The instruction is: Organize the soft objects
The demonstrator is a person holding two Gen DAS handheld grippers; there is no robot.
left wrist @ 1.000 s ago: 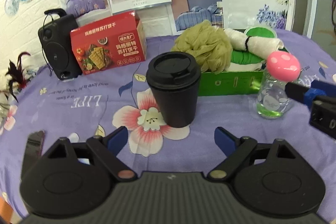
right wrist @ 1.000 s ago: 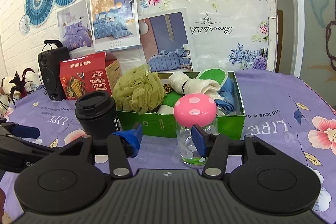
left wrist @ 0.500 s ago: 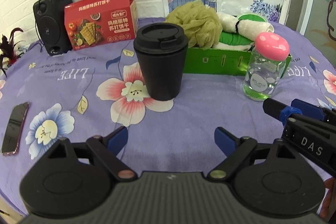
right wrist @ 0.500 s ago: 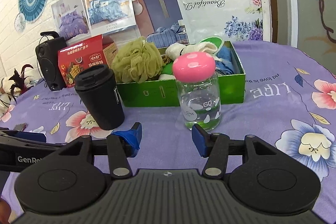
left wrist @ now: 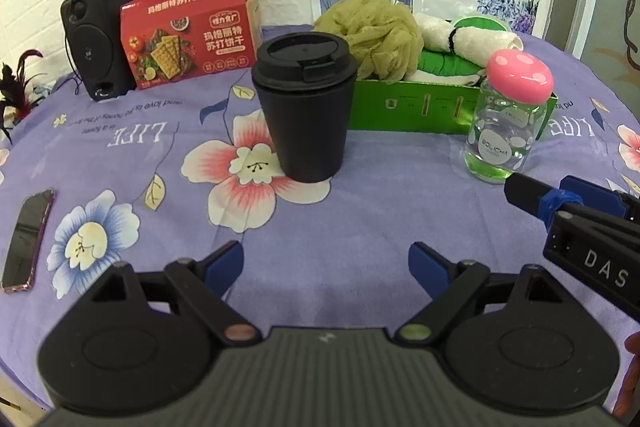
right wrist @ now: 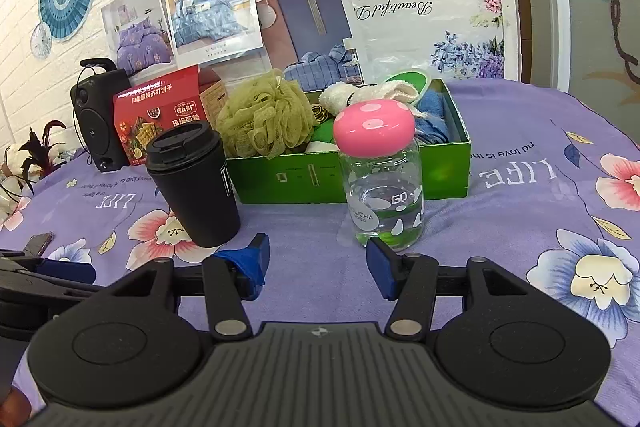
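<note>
Covering the table [left wrist: 360, 227], a purple cloth printed with big flowers; hanging on the white brick wall behind, bedding posters and blue paper fans.

Sitting toward the back of the table, a green box [right wrist: 448, 167], open at the top. Resting inside it at the left end and bulging over the rim, an olive mesh bath pouf [right wrist: 266, 119]. Lying beside the pouf in the box, a rolled white towel [right wrist: 360, 93] bound with a dark band, touching something green and round and a folded blue cloth [right wrist: 434, 115].

Standing upright just in front of the box, toward its right part, a clear bottle with a pink spotted mushroom cap [right wrist: 378, 183]. Standing upright to the left of it and apart from it, a black lidded cup [left wrist: 306, 107]. Leaning behind the cup near the wall, a red cracker box [left wrist: 188, 35] with a black speaker [left wrist: 96, 39] just beside it. Lying flat near the left edge of the table, a phone [left wrist: 28, 239].

Hovering low over the cloth short of the cup, the left gripper [left wrist: 326, 263], jaws standing wide apart and gripping nothing. Pointing at the bottle, the right gripper [right wrist: 316, 261], jaws parted about halfway and closing on nothing, bottle just beyond the tips.
</note>
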